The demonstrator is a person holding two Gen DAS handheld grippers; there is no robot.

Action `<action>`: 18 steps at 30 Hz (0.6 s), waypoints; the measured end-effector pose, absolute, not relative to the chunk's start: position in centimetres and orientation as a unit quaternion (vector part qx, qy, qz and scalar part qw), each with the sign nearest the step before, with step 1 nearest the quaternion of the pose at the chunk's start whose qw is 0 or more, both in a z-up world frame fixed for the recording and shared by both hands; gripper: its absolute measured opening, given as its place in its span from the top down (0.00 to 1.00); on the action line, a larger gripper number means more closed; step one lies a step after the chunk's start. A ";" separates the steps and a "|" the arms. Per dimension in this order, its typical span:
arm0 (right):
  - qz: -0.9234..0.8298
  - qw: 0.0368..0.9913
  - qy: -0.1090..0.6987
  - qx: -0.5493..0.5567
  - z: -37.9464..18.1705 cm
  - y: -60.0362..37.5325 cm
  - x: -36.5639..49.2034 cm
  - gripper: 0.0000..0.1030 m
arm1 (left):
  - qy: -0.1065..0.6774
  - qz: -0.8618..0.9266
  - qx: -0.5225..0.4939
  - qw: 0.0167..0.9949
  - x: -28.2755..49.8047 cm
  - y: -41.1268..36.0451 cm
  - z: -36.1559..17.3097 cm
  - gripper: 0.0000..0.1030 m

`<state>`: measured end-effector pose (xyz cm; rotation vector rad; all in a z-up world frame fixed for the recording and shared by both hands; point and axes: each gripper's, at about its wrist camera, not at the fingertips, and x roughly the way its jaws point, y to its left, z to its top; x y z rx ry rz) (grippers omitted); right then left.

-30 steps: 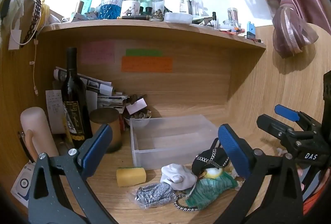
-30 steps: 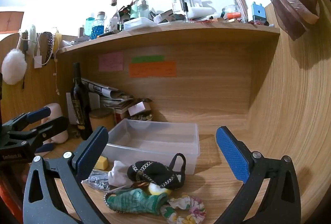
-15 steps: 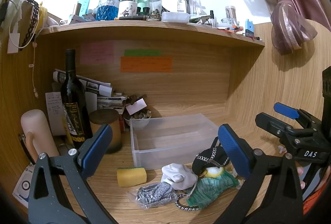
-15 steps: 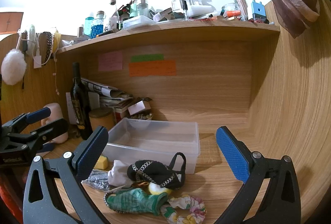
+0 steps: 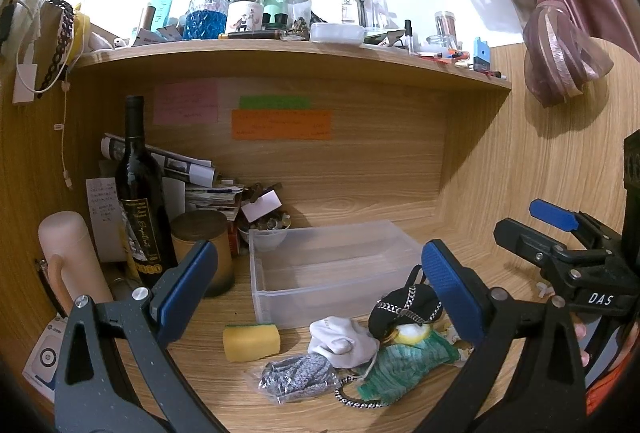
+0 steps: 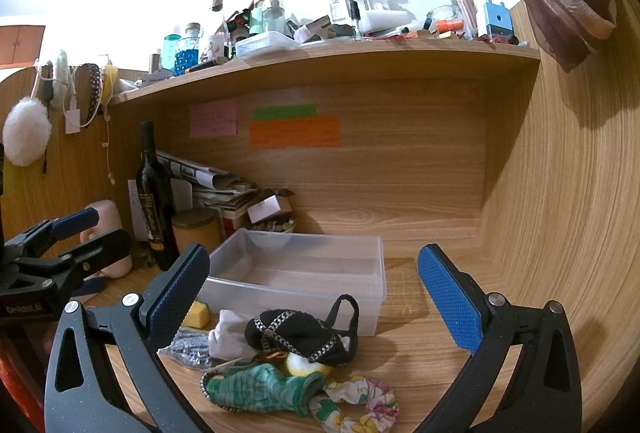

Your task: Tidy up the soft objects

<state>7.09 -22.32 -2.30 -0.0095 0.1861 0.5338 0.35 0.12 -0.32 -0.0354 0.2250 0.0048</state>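
Observation:
A heap of soft things lies on the wooden desk in front of an empty clear plastic bin (image 5: 332,265) (image 6: 296,273): a yellow sponge (image 5: 251,342) (image 6: 197,314), a white sock (image 5: 344,341) (image 6: 230,333), a grey knit piece in a bag (image 5: 296,377), a black pouch with chain trim (image 5: 404,313) (image 6: 296,333), a green knit piece (image 5: 404,365) (image 6: 264,389) and a floral scrunchie (image 6: 356,405). My left gripper (image 5: 320,293) is open and empty above the heap. My right gripper (image 6: 316,289) is open and empty, also above it.
A dark wine bottle (image 5: 140,201) (image 6: 154,201), a brown round tin (image 5: 202,253), a pink tumbler (image 5: 70,265), stacked papers (image 5: 200,185) and a small bowl (image 5: 266,233) crowd the back left. A cluttered shelf (image 5: 280,53) runs overhead. A wooden wall (image 6: 560,193) closes the right.
Both views shifted slightly; nothing on the desk moved and both grippers stay open.

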 end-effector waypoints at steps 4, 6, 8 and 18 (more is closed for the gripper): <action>0.263 0.961 0.091 -0.004 -2.3 -22.4 7.0 0.00 | 0.113 0.004 -0.016 0.993 0.5 0.0 -0.3 0.00; 0.263 0.960 0.092 -0.003 -2.3 -22.5 7.1 0.00 | 0.114 0.003 -0.018 0.993 0.6 0.0 -0.3 0.00; 0.263 0.960 0.092 -0.002 -2.3 -22.5 7.1 0.00 | 0.114 0.003 -0.019 0.993 0.7 -0.1 -0.3 0.00; 0.264 0.960 0.092 -0.001 -2.3 -22.5 7.1 0.00 | 0.116 0.002 -0.023 0.993 0.9 0.1 -0.6 0.00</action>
